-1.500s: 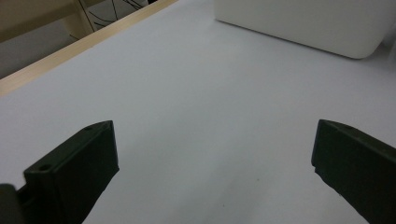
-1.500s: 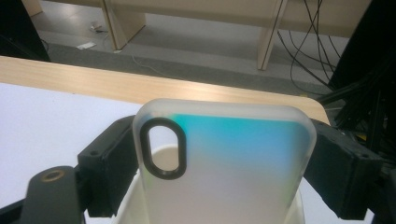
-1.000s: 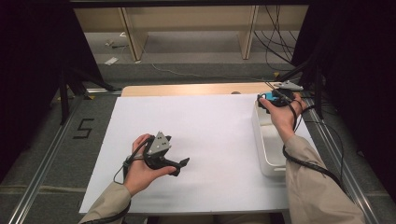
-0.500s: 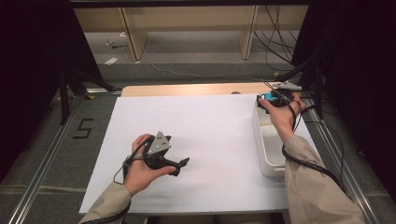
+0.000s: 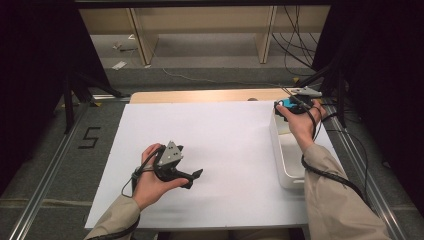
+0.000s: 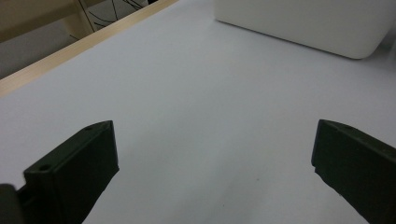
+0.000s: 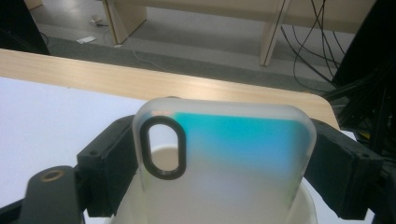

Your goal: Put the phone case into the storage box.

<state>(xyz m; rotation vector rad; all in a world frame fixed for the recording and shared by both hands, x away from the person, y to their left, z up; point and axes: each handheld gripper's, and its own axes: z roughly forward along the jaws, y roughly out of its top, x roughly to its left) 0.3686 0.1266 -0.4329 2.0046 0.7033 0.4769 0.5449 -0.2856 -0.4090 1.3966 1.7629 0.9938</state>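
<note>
A translucent phone case (image 7: 224, 154), fading from turquoise to frosted white with a black-ringed camera cutout, sits between the jaws of my right gripper (image 7: 222, 135), which is shut on its two long edges. In the high view the right gripper (image 5: 286, 107) holds the phone case (image 5: 289, 104) over the far end of a white bin (image 5: 286, 160) at the table's right. My left gripper (image 5: 196, 178) rests low over the white table sheet (image 5: 220, 135) at the front left, pointing right. Its jaws stand wide apart around bare sheet, so the left gripper (image 6: 215, 128) is open.
The white bin (image 6: 303, 23) lies ahead of the left gripper, some way off. A wooden table edge (image 5: 200, 96) runs along the back. Cables trail over the floor behind and at the right, and metal rails flank the table.
</note>
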